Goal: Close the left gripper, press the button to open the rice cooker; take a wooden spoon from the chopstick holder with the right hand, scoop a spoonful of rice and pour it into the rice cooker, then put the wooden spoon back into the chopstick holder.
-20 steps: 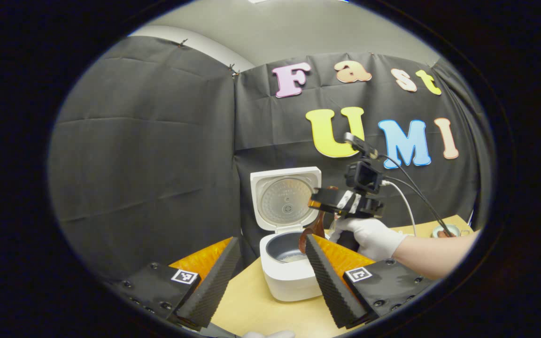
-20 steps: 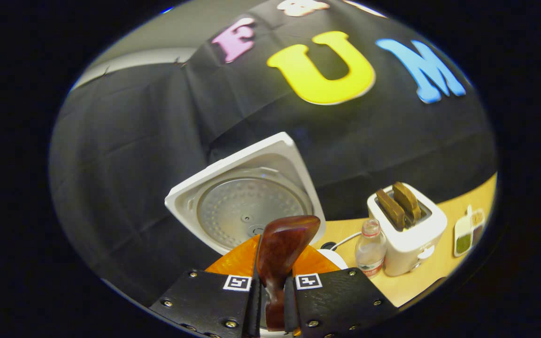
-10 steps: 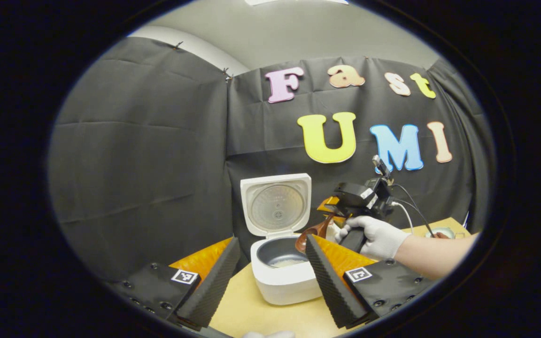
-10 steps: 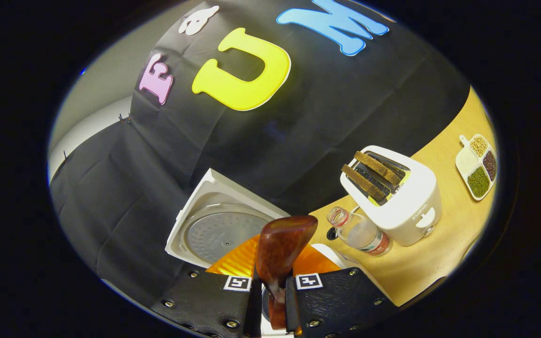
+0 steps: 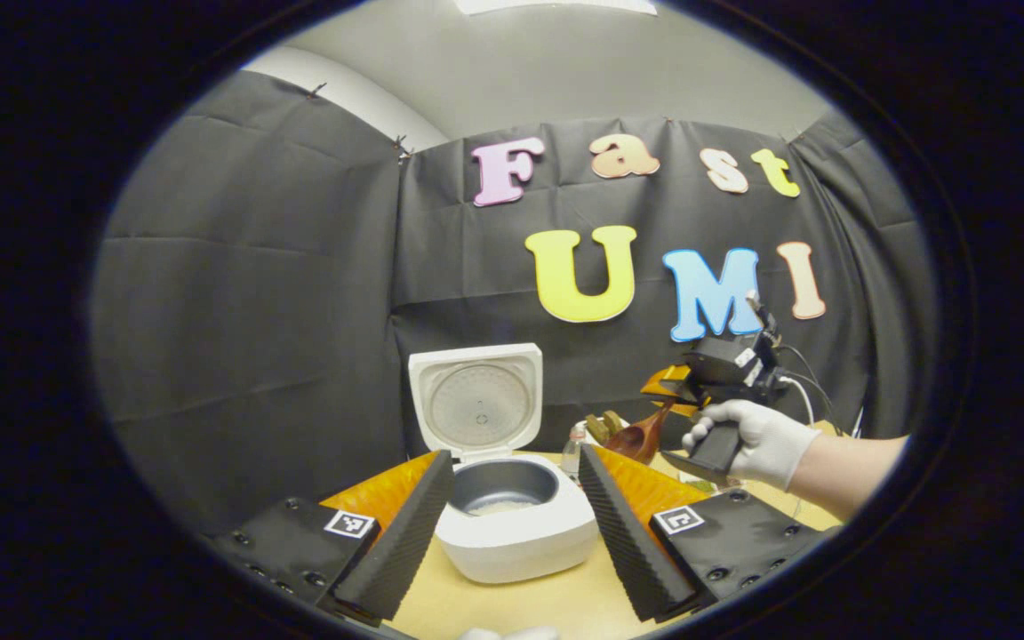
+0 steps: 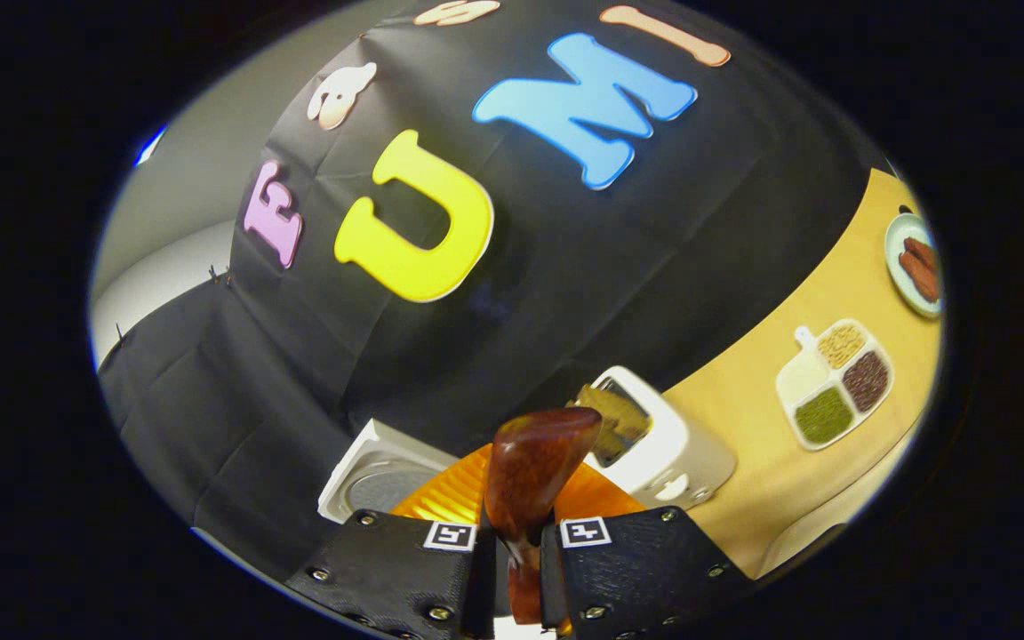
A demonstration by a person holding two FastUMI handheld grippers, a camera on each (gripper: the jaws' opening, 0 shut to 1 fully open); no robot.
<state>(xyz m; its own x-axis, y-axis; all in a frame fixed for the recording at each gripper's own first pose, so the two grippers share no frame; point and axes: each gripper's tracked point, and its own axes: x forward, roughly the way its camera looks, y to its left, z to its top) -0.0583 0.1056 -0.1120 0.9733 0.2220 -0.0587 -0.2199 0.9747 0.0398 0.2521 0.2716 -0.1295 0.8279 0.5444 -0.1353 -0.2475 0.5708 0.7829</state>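
Now the wooden spoon point(image 6: 530, 480) is clamped in the right gripper point(image 6: 516, 569), off to the right of the open rice cooker point(image 5: 512, 516).

In the left gripper view, the left gripper point(image 5: 512, 524) stands with its fingers wide apart, framing the rice cooker on the table point(image 5: 512, 604); white rice lies in its pot. Right of the cooker, a gloved hand point(image 5: 756, 440) holds the right gripper; a toaster point(image 6: 663, 444) and a divided dish point(image 6: 832, 382) sit farther right.

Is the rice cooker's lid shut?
No, the rice cooker has its lid standing straight up, and the pot inside shows.
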